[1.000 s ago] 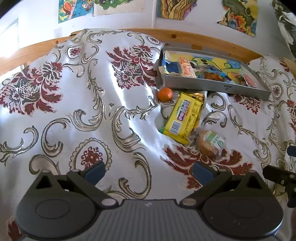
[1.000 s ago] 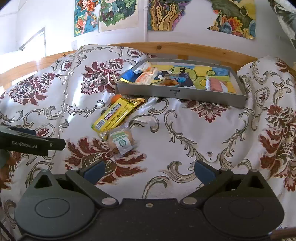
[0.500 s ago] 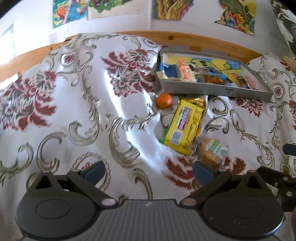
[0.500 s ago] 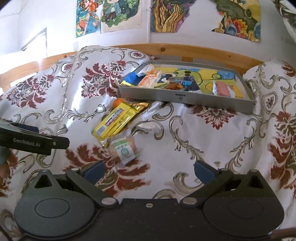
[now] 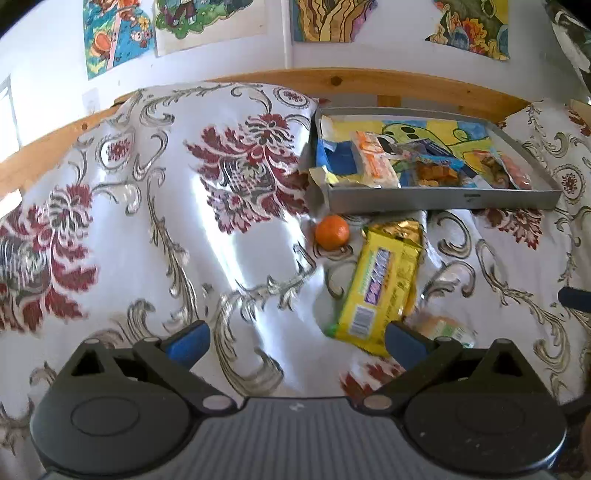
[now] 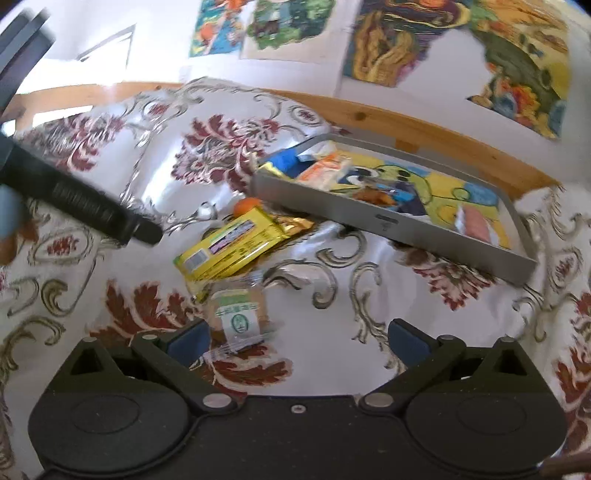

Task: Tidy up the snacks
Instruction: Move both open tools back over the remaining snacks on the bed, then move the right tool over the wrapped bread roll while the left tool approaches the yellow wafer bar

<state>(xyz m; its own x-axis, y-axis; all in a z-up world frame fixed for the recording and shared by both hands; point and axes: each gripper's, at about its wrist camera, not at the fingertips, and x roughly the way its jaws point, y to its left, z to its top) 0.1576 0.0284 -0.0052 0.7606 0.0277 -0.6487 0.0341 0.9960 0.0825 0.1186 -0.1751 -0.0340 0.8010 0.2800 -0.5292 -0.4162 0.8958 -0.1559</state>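
Observation:
A yellow snack packet lies on the patterned cloth, an orange fruit beyond it and a clear-wrapped bun just in front of it. A grey tray at the back holds several snack packs. My left gripper is open over bare cloth, left of the packet. My right gripper is open, the bun close to its left finger. In the right wrist view the left gripper shows as a dark bar at the left.
The floral cloth covers a lumpy, bulging surface. A wooden rail and a wall with colourful posters run behind the tray. Open cloth lies left of the snacks and right of the bun.
Both grippers have moved forward toward the loose snacks. The right one has tilted and swung left, so the bun now lies by its left finger. No snack has shifted.

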